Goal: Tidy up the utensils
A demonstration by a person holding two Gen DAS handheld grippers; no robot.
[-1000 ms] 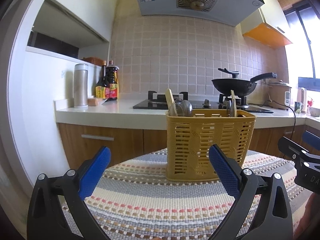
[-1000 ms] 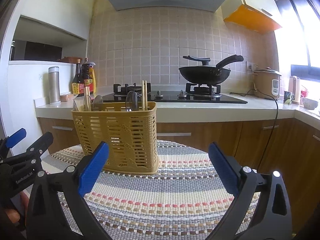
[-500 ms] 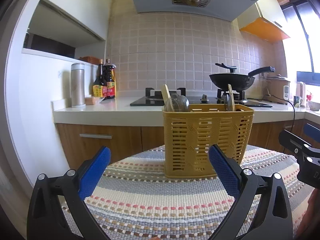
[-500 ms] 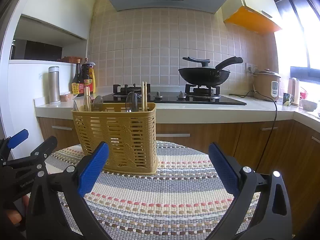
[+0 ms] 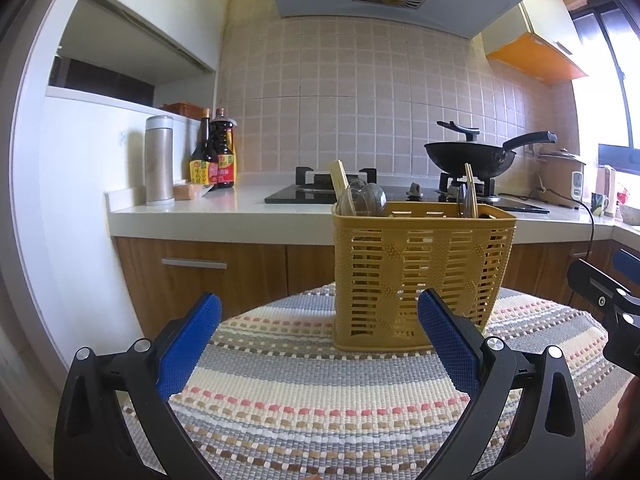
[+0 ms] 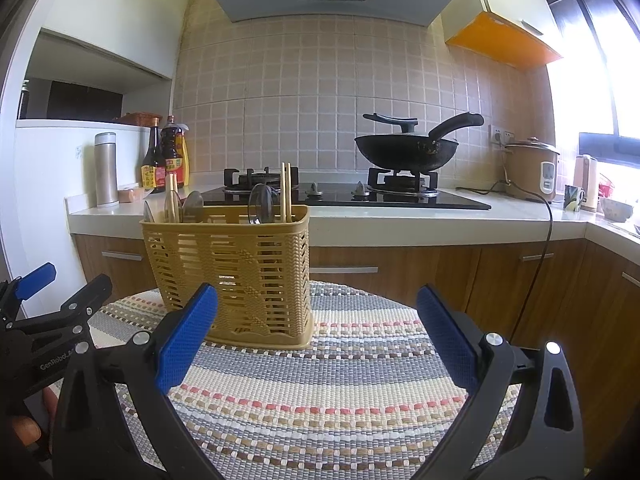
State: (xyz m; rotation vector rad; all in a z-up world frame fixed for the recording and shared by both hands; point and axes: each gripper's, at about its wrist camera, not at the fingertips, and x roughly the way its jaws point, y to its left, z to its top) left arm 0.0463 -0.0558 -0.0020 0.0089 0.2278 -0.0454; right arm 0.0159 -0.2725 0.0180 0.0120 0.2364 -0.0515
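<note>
A yellow slotted utensil basket (image 5: 420,276) (image 6: 236,272) stands on a round striped woven mat (image 5: 320,392) (image 6: 340,380). Metal spoons (image 5: 362,199) (image 6: 262,208) and wooden chopsticks (image 5: 470,190) (image 6: 285,190) stick up out of it at both ends. My left gripper (image 5: 318,338) is open and empty, low over the mat, with the basket ahead and slightly right. My right gripper (image 6: 316,336) is also open and empty, the basket ahead to its left. The left gripper (image 6: 44,316) shows at the right wrist view's left edge, and the right gripper (image 5: 604,296) at the left wrist view's right edge.
Behind the mat runs a white kitchen counter (image 5: 224,210) with wooden cabinets below. On it are a steel flask (image 5: 159,160), sauce bottles (image 5: 216,150), a gas hob with a black wok (image 6: 408,148), a rice cooker (image 6: 532,168) and its cable. A hand (image 6: 24,428) holds the left gripper.
Both wrist views have shifted slightly, and the basket now sits a little higher and farther back in each. Both grippers stay open and empty.
</note>
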